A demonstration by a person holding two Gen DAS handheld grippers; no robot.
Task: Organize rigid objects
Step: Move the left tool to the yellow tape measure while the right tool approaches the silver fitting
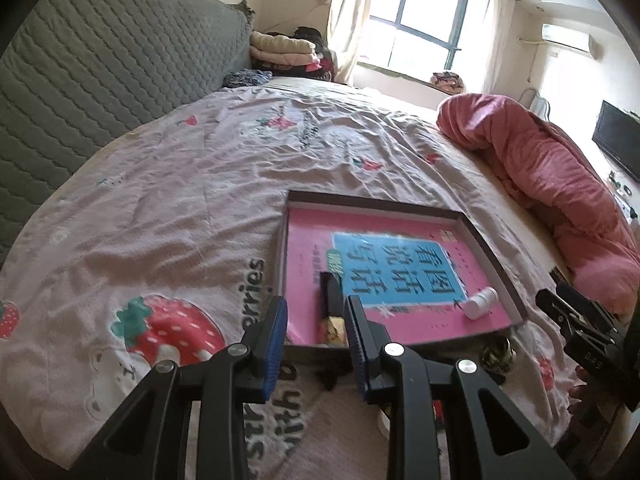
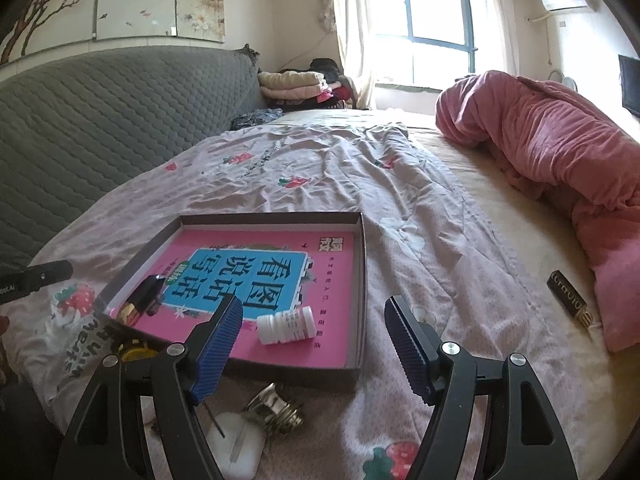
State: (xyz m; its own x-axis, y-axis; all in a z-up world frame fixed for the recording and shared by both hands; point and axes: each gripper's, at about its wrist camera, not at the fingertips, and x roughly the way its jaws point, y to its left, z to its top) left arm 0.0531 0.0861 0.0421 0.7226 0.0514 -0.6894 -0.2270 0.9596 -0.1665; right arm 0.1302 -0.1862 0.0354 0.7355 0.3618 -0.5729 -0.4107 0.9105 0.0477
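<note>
Both jaws gape empty above a strawberry-print bedsheet [image 2: 320, 168] bearing a shallow box [image 2: 362, 280], window [image 2: 432, 16] behind.

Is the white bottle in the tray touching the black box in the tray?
Apart. The right wrist view shows the white bottle lying near the tray's front, with bare pink book cover between it and the black box.

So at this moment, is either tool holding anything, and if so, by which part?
Nothing is held. The left tool stands part open with nothing between its pads, above the near edge of the tray. The right tool is open and empty too.
</note>
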